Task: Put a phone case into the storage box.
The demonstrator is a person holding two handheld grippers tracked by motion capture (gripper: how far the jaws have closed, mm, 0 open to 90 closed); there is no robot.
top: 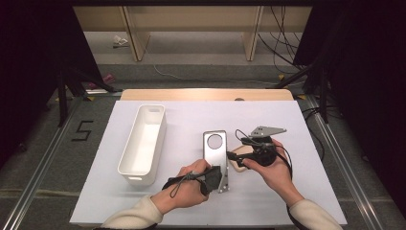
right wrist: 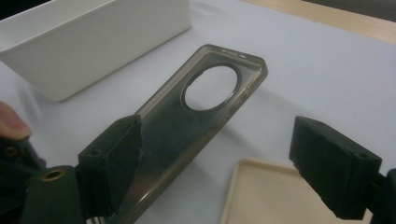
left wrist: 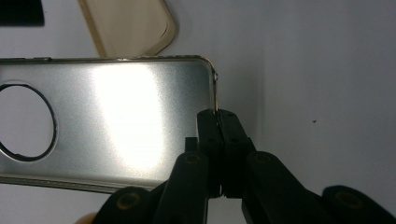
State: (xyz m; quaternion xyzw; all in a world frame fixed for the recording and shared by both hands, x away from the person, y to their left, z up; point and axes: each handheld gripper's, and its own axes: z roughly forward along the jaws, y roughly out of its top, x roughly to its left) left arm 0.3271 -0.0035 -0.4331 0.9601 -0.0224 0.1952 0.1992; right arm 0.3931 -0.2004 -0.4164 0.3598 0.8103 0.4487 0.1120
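Observation:
A silvery phone case (top: pixel 214 146) with a round camera hole lies on the white sheet at the table's middle. My left gripper (top: pixel 219 176) is shut on the rim of its near end; in the left gripper view the closed jaws pinch the corner edge of the case (left wrist: pixel 116 121) at the left gripper (left wrist: pixel 218 116). The gripped end looks slightly raised. Beside it lies a beige phone case (right wrist: pixel 264 198), partly under my right gripper (top: pixel 233 155). The right gripper (right wrist: pixel 224 156) stands open, its jaws wide apart over the silvery case (right wrist: pixel 205 107) and the beige one, pressing on nothing.
A long white bin (top: pixel 143 143) stands left of the cases, its wall (right wrist: pixel 93 42) close behind the silvery case. The beige case's corner (left wrist: pixel 128 28) sits just beyond the silvery one. The table's wooden far edge (top: pixel 206 94) runs behind.

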